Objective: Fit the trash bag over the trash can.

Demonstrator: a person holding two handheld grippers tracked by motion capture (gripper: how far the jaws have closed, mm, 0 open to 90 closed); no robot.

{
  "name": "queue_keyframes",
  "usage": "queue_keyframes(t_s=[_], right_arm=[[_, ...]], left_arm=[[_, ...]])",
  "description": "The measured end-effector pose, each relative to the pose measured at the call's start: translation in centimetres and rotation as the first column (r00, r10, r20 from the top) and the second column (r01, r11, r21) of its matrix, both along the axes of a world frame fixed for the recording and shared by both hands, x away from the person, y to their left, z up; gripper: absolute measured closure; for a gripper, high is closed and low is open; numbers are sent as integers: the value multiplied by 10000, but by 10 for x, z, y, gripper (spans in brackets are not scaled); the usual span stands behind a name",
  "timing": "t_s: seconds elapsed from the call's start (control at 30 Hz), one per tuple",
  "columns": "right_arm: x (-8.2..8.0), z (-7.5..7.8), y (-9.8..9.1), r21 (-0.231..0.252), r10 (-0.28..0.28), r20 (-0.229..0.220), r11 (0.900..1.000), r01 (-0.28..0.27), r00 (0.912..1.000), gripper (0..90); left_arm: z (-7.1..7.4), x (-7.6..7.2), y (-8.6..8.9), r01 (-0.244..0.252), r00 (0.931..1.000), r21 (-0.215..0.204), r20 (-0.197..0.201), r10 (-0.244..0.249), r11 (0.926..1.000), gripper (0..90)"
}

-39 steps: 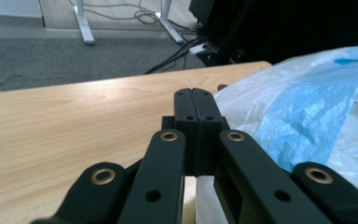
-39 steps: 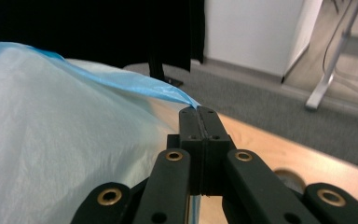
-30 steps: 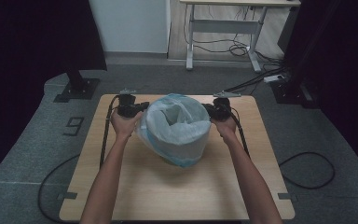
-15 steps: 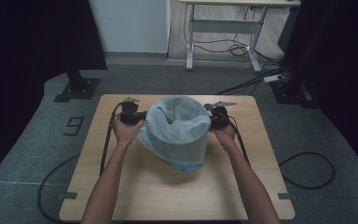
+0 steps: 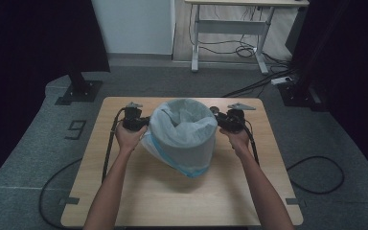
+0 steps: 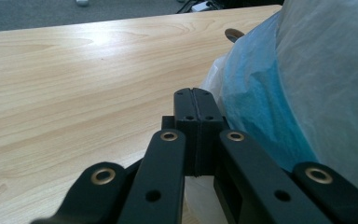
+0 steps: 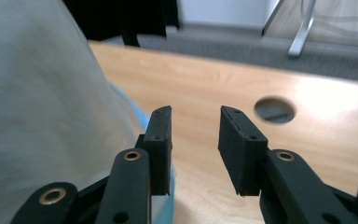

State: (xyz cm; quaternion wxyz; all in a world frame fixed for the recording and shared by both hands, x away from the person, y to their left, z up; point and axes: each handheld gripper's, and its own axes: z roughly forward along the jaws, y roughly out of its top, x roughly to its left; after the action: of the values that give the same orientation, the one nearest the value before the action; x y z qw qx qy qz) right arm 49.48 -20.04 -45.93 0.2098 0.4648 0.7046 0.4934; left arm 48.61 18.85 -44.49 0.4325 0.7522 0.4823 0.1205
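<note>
The bin (image 5: pixel 184 139) stands on the middle of the counter (image 5: pixel 124 191), a little toward the far edge, and it leans a bit toward me. It is a round bin, and a thin whitish bag (image 5: pixel 182 122) is pulled over it, so the bag covers the rim and hangs down the outside. Near the bottom a light blue part of the bag (image 5: pixel 191 167) sticks out below the white part. In my left gripper view this blue part (image 6: pixel 261 116) is close beside the jaws, on their right, and the white film (image 6: pixel 331 70) rises above it.

My left gripper (image 5: pixel 141 123) is at the left side of the bin, just beside the bag. Its jaws are pressed fully together, pad against pad (image 6: pixel 196 116), and I cannot tell if a fold of the bag is caught between them; the bag lies very near to them.

My right gripper (image 5: pixel 223 122) is at the right side of the bin, also very near to the bag. Its jaws have just been opening, and now they stand partly apart with a clear gap. Nothing is between them; through the gap I see the bare wood of the counter (image 7: pixel 196 93). The bag (image 7: pixel 37 93) is on the left of the left jaw, and the blue edge (image 7: pixel 142 121) passes just beside that jaw.

On the counter behind my right gripper there is a round cable hole (image 7: pixel 274 109). Both my hands (image 5: pixel 129 139) hold the grippers from the near side, and a black cable (image 5: pixel 108 153) runs along the counter from the left one
</note>
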Motion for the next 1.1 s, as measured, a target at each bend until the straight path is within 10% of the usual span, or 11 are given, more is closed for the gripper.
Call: queue_keyframes(t_s=[0.47, 0.67, 0.9, 0.97, 1.1], right_arm=[[-75, 14, -23, 304, 1698, 477, 9847, -1713, 9843, 500], [-129, 17, -11, 552, 3044, 1008, 9489, -3108, 9472, 366], [-135, 3, 14, 551, 3727, 843, 9242, -3778, 9241, 215], [-134, 1, 17, 558, 3697, 815, 9255, -3746, 9256, 217], [-137, -7, 28, 415, 3475, 1112, 9344, -3537, 9311, 522]], left_arm=[[-6, -12, 11, -99, 10000, -288, 0, 100, 9995, 897], [-2, -16, 11, -74, 9999, -299, 109, 77, 9995, 897], [-3, -19, 8, -49, 10000, -364, 84, 53, 9993, 897], [-3, -19, 8, -28, 10000, -348, 70, 30, 9994, 897], [-5, -19, 10, 0, 10000, -322, 37, 2, 9995, 897]])
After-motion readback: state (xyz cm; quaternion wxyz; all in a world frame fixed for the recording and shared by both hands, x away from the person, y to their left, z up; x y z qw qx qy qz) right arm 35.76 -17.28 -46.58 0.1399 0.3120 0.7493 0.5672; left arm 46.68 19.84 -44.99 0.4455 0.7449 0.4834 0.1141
